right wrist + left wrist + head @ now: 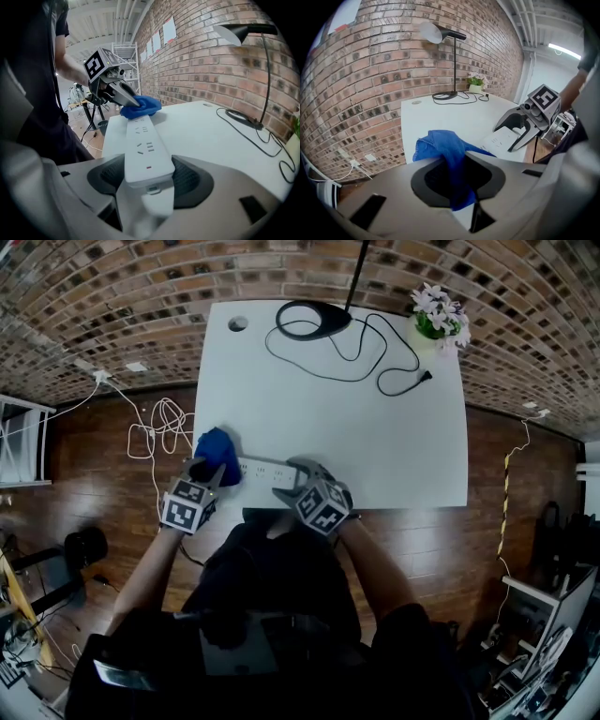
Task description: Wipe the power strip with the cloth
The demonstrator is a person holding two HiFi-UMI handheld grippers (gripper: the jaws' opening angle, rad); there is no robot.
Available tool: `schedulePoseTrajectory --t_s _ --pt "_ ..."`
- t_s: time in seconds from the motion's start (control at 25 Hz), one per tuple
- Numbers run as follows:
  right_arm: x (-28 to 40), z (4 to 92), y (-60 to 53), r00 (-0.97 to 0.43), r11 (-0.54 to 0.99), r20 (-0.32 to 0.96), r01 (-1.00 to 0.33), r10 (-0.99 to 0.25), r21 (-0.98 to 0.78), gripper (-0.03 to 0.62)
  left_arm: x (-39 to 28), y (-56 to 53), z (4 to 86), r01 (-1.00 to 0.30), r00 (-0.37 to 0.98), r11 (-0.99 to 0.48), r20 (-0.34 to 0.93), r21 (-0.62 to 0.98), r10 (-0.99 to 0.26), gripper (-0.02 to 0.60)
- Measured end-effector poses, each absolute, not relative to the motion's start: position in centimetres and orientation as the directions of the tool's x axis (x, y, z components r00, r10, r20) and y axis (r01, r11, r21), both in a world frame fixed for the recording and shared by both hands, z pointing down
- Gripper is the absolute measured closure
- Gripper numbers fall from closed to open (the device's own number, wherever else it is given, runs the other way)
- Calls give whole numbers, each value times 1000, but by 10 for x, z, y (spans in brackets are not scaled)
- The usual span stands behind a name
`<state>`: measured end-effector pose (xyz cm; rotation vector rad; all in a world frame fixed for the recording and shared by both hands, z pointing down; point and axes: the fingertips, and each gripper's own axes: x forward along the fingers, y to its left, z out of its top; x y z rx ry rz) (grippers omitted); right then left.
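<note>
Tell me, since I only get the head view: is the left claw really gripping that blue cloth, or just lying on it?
Observer: Gripping. The left gripper view shows the left claw pinched shut on the crumpled blue cloth.
Operator: And the other one?
Observer: Its own view shows the right claw clamped on one end of the long white plastic power strip.
Operator: What's that black ring by the wall?
Observer: A black desk lamp's base; the left gripper view shows its tilted shade above.

One cloth (pixel 217 454), one power strip (pixel 267 468), one lamp (pixel 328 326), one potted plant (pixel 439 317) (far corner).
</note>
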<state>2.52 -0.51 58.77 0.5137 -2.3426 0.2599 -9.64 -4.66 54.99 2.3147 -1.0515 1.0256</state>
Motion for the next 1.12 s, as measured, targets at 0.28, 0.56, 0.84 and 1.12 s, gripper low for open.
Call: schedulePoseTrajectory --t_s 0.28,0.56,0.84,1.12 --pt "25 588 -5 -664 900 690 -434 -288 -43 290 -72 -35 550 -709 483 -703 765 57 -425 506" --pt "24 588 -4 -668 900 687 -433 -287 -45 291 -62 -30 551 -711 467 -699 793 74 -391 506" --pt "26 588 -5 -671 903 682 -429 -290 -38 290 -56 -31 552 -702 467 -709 799 74 -379 506" --pt "24 587 -4 -677 906 674 -422 -294 -28 290 -27 -24 552 -642 479 -765 811 62 -337 506"
